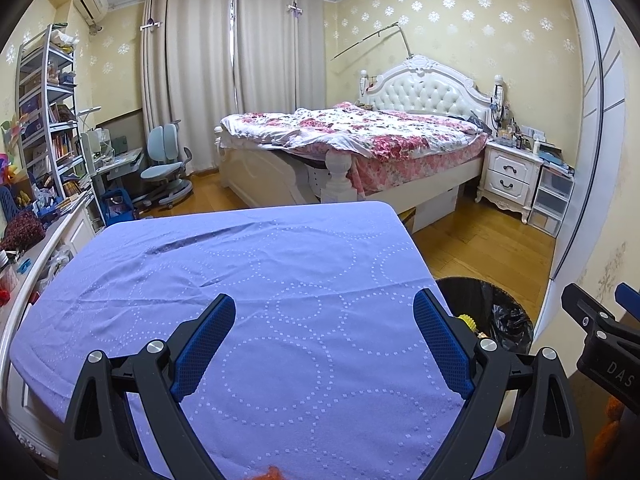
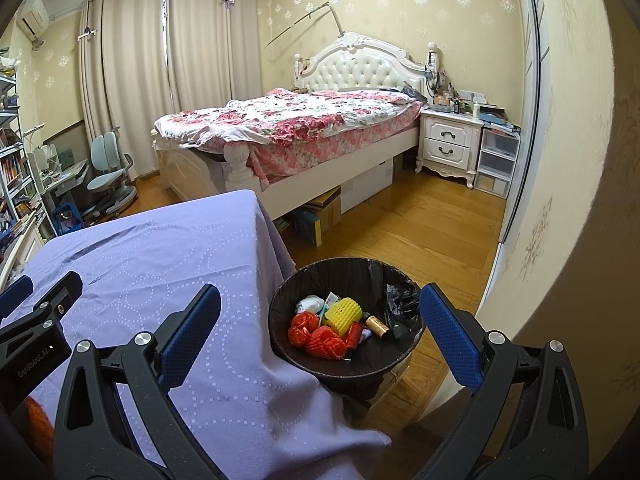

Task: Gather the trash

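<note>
A: Trash (image 2: 340, 326) sits in the black-lined bin (image 2: 400, 280) on the floor, just beside the bench (image 2: 160, 264) edge, at about twelve o'clock between the right claw's fingers.

B: What is in there?

A: A yellow sponge-like block (image 2: 342, 314), red mesh bundles (image 2: 320, 338), a small brown bottle (image 2: 378, 326) lying on its side, and a white crumpled scrap (image 2: 310, 304) at eleven o'clock of the heap.

B: How is the right claw (image 2: 320, 328) posed?

A: It hangs above the bin and the bench corner, pointing forward and down. Its blue pads (image 2: 192, 332) stand wide apart and grip nothing; the left pad is over the purple cloth (image 2: 224, 392), the right one over the bin's far rim.

B: And the left claw (image 1: 324, 344)?

A: Level over the bench, fingers spread wide, nothing between them. Only the dotted purple cloth lies beneath. In its view the bin shows at three o'clock, partly hidden by the right finger (image 1: 440, 344), with a bit of the yellow block peeking out.

B: Do the two see each other?

A: Yes. The right claw's body shows at the left view's three o'clock edge, and the left claw's body at the right view's nine o'clock edge.

B: Anything else near?

A: Something orange and fuzzy (image 2: 38, 428) at eight o'clock in the right view; I cannot tell what it is. A bed (image 2: 304, 128) stands beyond at twelve o'clock.
</note>
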`<state>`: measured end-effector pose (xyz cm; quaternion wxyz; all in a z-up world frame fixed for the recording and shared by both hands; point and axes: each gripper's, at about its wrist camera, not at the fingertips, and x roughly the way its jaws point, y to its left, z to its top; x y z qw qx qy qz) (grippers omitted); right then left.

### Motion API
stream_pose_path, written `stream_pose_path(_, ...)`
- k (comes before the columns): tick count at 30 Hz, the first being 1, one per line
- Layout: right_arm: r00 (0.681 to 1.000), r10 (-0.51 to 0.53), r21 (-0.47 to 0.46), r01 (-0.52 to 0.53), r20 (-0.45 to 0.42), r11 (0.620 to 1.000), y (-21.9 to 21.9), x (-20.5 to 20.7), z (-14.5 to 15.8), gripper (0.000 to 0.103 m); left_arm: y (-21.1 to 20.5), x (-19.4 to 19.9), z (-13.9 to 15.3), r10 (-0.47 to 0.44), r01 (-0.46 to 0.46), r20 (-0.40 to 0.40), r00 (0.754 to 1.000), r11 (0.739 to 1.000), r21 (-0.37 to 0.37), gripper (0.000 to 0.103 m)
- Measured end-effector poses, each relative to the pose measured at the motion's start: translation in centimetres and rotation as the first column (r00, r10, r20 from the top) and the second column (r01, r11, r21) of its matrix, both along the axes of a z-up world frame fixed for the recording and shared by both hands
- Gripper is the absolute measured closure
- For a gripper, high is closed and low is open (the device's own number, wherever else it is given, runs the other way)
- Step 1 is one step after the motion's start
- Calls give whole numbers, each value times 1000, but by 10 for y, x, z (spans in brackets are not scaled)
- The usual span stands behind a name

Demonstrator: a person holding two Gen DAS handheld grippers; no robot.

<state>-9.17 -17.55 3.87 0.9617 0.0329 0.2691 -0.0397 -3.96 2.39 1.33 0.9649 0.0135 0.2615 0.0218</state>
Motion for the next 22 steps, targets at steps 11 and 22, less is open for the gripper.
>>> stream_pose_path(11,1000,2,0,-2,-3,1000,0,1,1,6,1,-1,-1,4,-4,-1,1000,1000,15,13)
stream_pose_path(22,1000,2,6,-2,-8,1000,-1,3,-1,6,4,6,-6,7,-7,-44,999,1000,-1,13)
